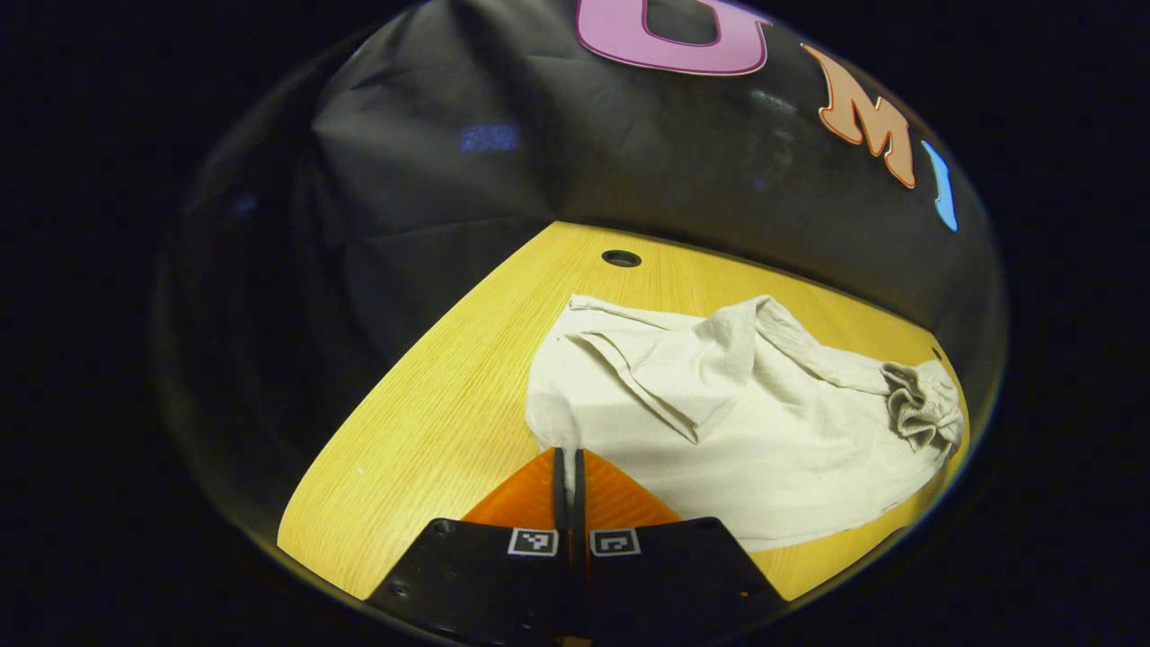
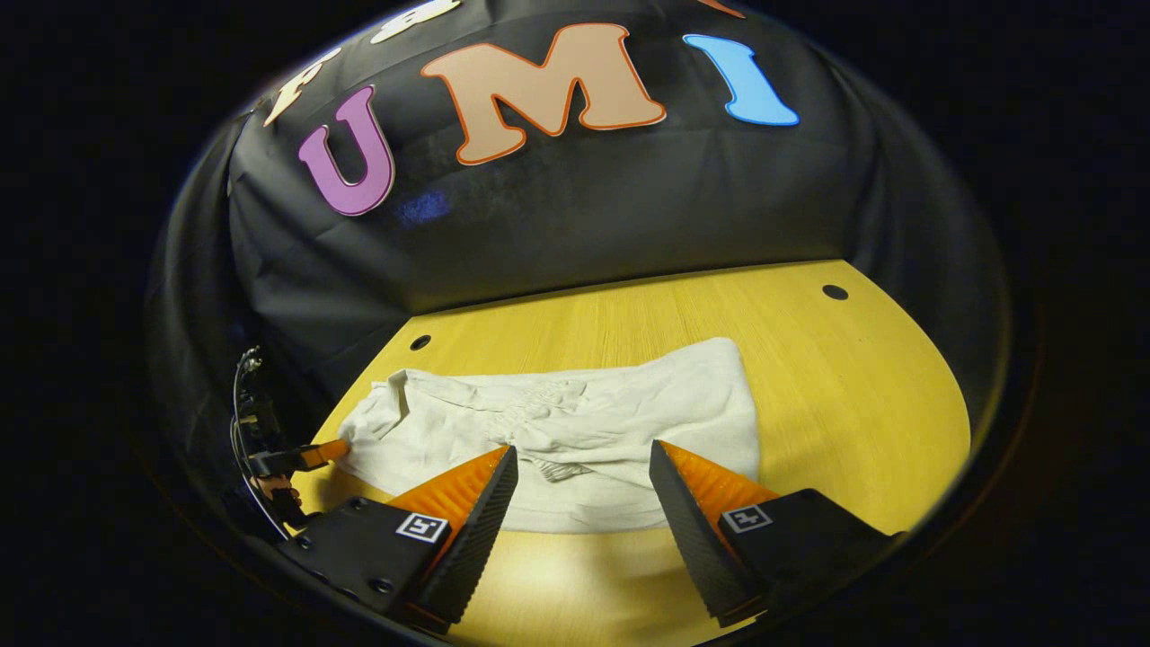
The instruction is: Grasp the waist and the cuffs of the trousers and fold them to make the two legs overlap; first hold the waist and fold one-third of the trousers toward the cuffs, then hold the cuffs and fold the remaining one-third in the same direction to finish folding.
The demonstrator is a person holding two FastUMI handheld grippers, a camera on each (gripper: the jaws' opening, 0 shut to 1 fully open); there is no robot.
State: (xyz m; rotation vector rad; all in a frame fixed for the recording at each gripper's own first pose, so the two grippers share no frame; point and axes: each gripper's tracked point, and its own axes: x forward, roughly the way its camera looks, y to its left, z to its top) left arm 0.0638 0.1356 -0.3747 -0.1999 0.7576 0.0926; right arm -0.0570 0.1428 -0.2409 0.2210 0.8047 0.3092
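Observation:
Pale cream trousers (image 1: 737, 422) lie crumpled across the wooden table (image 1: 431, 413), with a bunched, gathered end (image 1: 921, 404) at the far right of the left gripper view. My left gripper (image 1: 569, 454) is shut, and the near corner of the cloth is pinched between its fingertips. In the right gripper view the trousers (image 2: 620, 404) stretch left to right, and the left gripper (image 2: 314, 455) shows at their left end. My right gripper (image 2: 584, 454) stands open just above the near edge of the cloth, with a ribbed patch between its fingers.
The table (image 2: 853, 386) has small round holes (image 2: 835, 292) near its back edge, one of them (image 1: 621, 259) in the left gripper view. Black cloth walls stand close behind and to the left. Bare wood lies right of the trousers in the right gripper view.

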